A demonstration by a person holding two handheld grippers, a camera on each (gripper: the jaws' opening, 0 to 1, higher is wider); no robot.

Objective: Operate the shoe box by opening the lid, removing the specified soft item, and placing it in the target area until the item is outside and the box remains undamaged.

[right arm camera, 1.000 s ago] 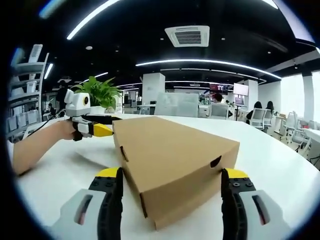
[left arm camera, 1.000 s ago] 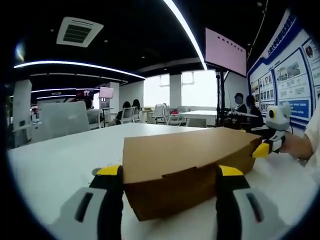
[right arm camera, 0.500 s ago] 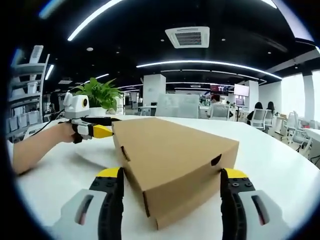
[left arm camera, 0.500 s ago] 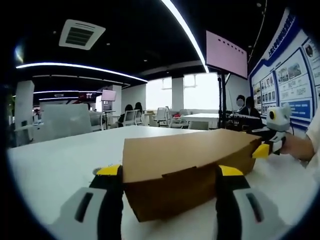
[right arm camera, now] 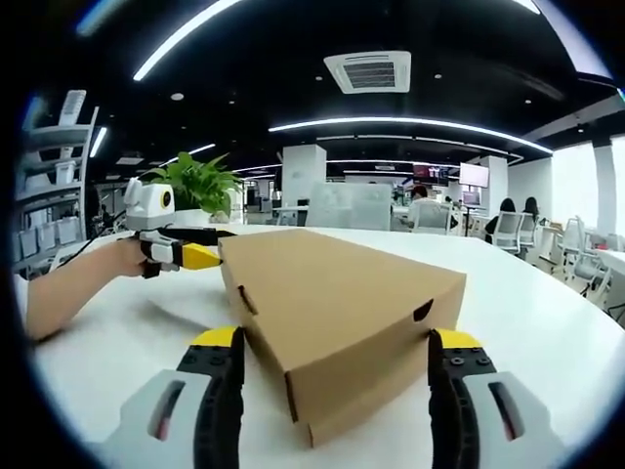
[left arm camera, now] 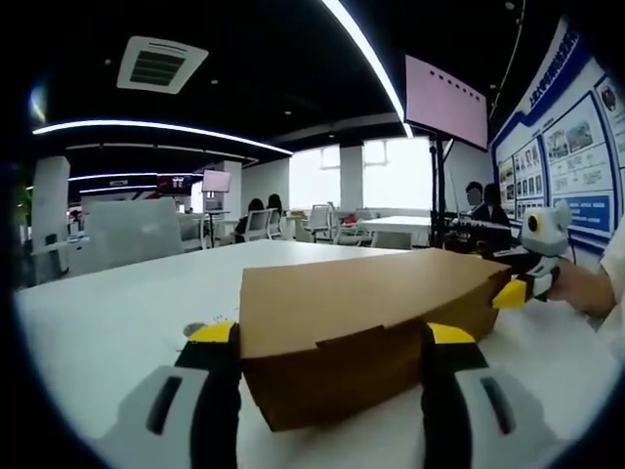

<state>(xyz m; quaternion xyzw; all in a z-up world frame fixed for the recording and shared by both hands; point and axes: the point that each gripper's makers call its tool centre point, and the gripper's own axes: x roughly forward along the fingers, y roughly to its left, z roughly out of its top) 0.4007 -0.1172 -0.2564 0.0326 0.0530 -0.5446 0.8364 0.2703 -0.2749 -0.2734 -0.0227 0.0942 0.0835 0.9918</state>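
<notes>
White table (left arm camera: 117,303) (open office) — shoe box (right arm camera: 337,313)

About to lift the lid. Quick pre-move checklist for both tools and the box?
1. Lid shut on the shoe box: ok, still closed.
2. Left tool straddling one end of the box, jaws open: ok.
3. Right tool straddling the opposite end, jaws open: ok.
4. Jaw contact with the cardboard: cannot tell.
5. Box undamaged: ok, no visible dents or tears.
6. Box resting flat on the white table: ok.
</notes>
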